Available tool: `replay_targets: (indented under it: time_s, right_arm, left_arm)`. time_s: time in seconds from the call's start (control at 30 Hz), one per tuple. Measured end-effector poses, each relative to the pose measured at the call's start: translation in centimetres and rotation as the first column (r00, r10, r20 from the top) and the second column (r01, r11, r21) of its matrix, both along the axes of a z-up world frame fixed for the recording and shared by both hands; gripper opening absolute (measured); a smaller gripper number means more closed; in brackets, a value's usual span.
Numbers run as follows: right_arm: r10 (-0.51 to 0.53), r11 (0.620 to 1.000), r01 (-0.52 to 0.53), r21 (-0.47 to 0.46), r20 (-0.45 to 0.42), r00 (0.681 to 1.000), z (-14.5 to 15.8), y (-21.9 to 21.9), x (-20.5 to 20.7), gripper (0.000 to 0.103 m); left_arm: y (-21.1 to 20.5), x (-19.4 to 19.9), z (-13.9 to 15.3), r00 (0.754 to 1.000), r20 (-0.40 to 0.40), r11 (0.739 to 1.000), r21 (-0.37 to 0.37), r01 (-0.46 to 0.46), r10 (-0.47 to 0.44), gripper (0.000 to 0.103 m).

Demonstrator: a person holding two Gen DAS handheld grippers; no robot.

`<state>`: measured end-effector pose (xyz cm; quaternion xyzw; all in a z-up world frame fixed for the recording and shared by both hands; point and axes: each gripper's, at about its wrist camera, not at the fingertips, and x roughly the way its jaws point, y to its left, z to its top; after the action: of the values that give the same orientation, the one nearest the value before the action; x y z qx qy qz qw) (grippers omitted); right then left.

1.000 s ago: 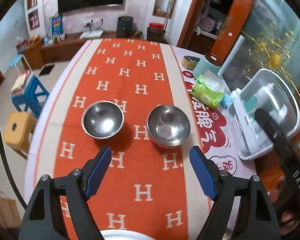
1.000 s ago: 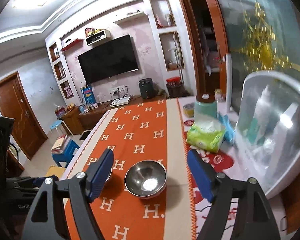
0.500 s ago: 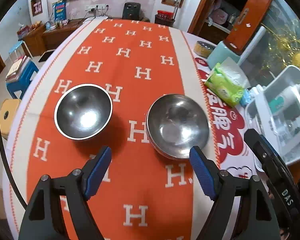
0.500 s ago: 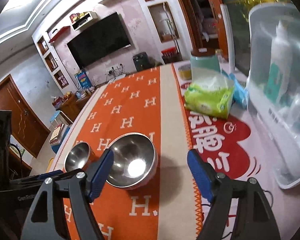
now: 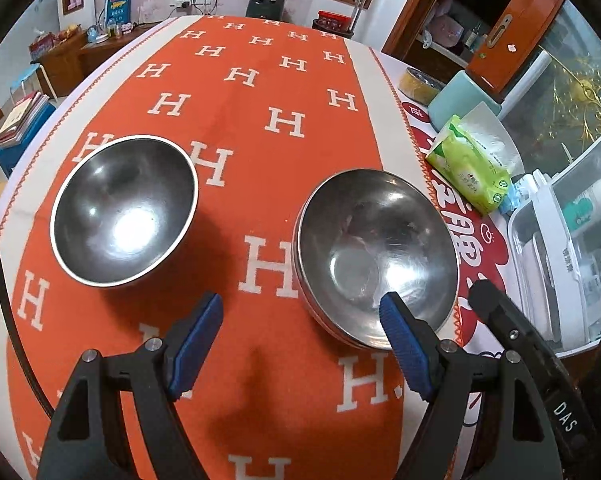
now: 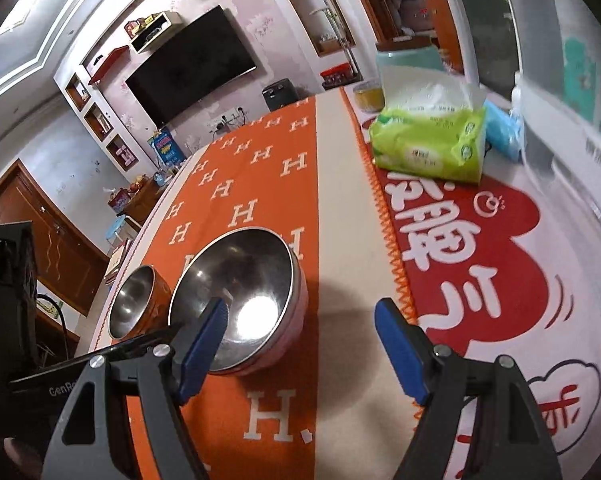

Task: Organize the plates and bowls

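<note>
A: Both empty? Bowls where?
B: Left gripper (image 5: 300, 336), right gripper (image 6: 300, 336) wide open, nothing held. Left bowl (image 5: 124, 210) at 10, right bowl (image 5: 376, 256) at 1.
A: Risk?
B: A pad could clip a rim and skid the steel across the worktop (image 5: 260, 128).

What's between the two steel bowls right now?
Nothing: only bare orange cloth with a white H separates the left bowl from the right bowl. The left wrist view shows it clearly.

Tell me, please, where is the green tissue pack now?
The tissue pack lies on the table's right side, off the orange cloth, on the red-and-white mat. It sits between the teal canister and the white plastic box, beyond the right-hand bowl.
</note>
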<state>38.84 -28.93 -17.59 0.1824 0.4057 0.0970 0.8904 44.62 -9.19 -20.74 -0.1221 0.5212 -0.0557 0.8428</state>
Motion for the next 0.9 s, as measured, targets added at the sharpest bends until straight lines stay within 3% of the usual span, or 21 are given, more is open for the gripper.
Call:
replay_targets:
  time_s: [0.2, 0.33, 0.47, 0.6, 0.7, 0.9]
  right_arm:
    - [0.008, 1.0, -0.007, 0.025, -0.023, 1.0, -1.1, -0.1, 0.4, 0.062]
    - [0.024, 0.999, -0.023, 0.027, -0.028, 0.999, -1.6, 0.2, 0.5, 0.052]
    - [0.031, 0.999, -0.03, 0.037, -0.026, 0.999, -1.9, 0.2, 0.4, 0.044]
    - [0.039, 0.998, -0.038, 0.056, -0.021, 0.999, -2.1, 0.1, 0.4, 0.042]
    - [0.041, 0.995, -0.038, 0.09, -0.03, 0.999, -2.5, -0.2, 0.4, 0.04]
    - [0.04, 0.997, -0.038, 0.064, -0.042, 0.998, -2.5, 0.5, 0.3, 0.028]
  left_arm:
    - [0.0, 0.4, -1.1, 1.0, 0.002, 1.0, -0.026, -0.013, 0.013, 0.074]
    - [0.0, 0.8, -2.1, 0.999, -0.04, 0.998, -0.051, -0.026, 0.024, 0.061]
    - [0.2, 0.8, -2.7, 0.998, -0.053, 0.994, -0.103, -0.045, 0.04, 0.054]
    - [-0.2, 0.7, -2.6, 0.998, -0.046, 0.995, -0.089, -0.035, 0.031, 0.048]
    - [-0.3, 0.6, -2.6, 0.998, -0.05, 0.994, -0.106, -0.028, 0.023, 0.036]
    - [-0.8, 0.4, -2.7, 0.998, -0.064, 0.992, -0.123, -0.021, 0.013, 0.024]
